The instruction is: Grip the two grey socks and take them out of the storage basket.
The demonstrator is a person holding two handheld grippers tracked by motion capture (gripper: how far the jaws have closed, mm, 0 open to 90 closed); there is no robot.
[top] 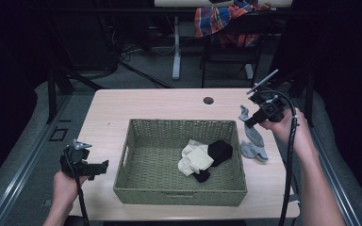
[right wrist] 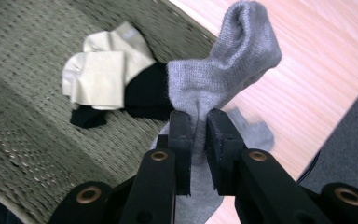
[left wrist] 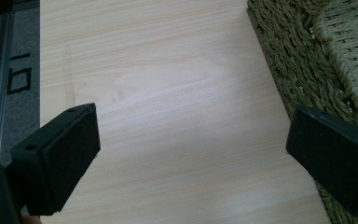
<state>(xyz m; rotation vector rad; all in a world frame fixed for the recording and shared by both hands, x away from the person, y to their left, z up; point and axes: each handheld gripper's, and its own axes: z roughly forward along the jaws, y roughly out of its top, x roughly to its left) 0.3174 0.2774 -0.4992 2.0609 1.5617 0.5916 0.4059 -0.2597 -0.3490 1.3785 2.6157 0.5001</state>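
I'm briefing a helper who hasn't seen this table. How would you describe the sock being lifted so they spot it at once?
Find the woven basket in the middle of the table, then look just past its right wall. There the right hand-held gripper pinches a grey sock, lifted clear above the tabletop. Unlike the cream socks and black socks in the basket, it is grey.

Your high view looks forward-down over the basket (top: 180, 162); both tongs views sit close beside the basket, sharing its weave.
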